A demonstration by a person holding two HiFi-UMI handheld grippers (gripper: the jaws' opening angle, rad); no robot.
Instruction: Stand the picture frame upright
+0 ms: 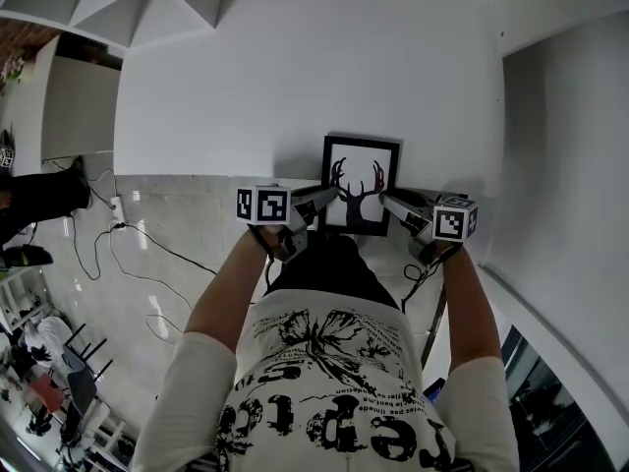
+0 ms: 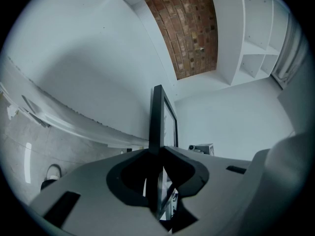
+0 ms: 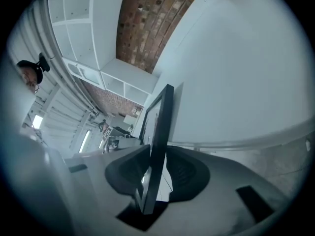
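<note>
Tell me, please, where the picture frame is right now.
In the head view the picture frame is upright at centre, before the white wall, its left edge in the left gripper and its right edge in the right gripper.

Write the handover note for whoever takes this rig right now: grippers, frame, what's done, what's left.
Left gripper: shut on the left edge of the picture frame.
Right gripper: shut on its right edge.
Frame: upright between both grippers, print facing the person, in front of the white wall. Whether its bottom rests on anything cannot be seen.
Done: frame is upright in the grip.
Left: probably make sure it stands by itself, then open both grippers.
</note>
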